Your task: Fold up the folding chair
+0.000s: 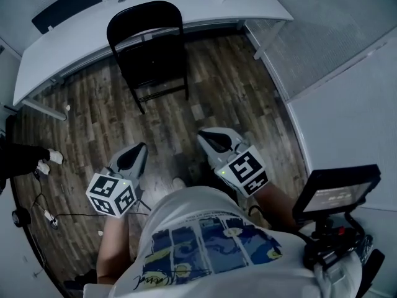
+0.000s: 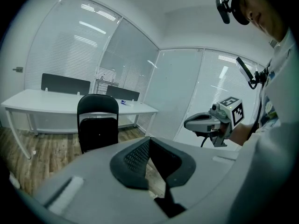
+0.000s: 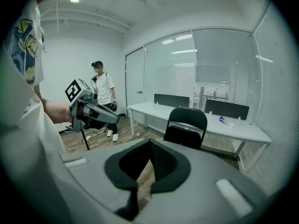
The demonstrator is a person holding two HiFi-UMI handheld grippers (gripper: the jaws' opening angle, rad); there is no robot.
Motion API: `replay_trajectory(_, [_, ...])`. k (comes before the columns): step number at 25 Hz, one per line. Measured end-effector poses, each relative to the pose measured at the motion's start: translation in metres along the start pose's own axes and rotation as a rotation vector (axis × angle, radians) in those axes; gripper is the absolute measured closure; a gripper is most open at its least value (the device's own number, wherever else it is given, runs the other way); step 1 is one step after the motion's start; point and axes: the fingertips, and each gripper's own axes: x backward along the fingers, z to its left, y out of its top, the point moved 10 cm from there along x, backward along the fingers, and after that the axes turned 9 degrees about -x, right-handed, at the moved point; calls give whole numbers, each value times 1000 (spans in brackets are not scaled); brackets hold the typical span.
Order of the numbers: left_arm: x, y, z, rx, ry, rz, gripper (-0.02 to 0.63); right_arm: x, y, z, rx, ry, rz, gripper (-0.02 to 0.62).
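Wood floor (image 1: 217, 98), white desk (image 1: 239, 10) — folding chair (image 1: 147, 58) unfolded

A: Clothing?

B: White short-sleeved T-shirt (image 1: 205, 213), at 6 o'clock in the head view. Blue-and-yellow painted panels printed across it. Black head camera (image 2: 225, 8) on a dark strap.

A: Tools?

B: Left tongs (image 1: 138, 149) at 8 o'clock, right tongs (image 1: 209, 137) at 4. Pale grey moulded shells, with dark ribbed pads (image 2: 135, 155) inside. White left cube (image 1: 111, 194) and right cube (image 1: 248, 171), both with black square markers and a small green light beside each.
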Motion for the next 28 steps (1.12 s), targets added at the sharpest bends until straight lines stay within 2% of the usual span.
replay_trajectory(22, [-16,-12,0,13,-56,30,600,4,-9,0,6,-32,20,593])
replay_trajectory(28, [-35,-23,-31,-12,-39,33,600,24,-36,-21,20,-20,-6,593])
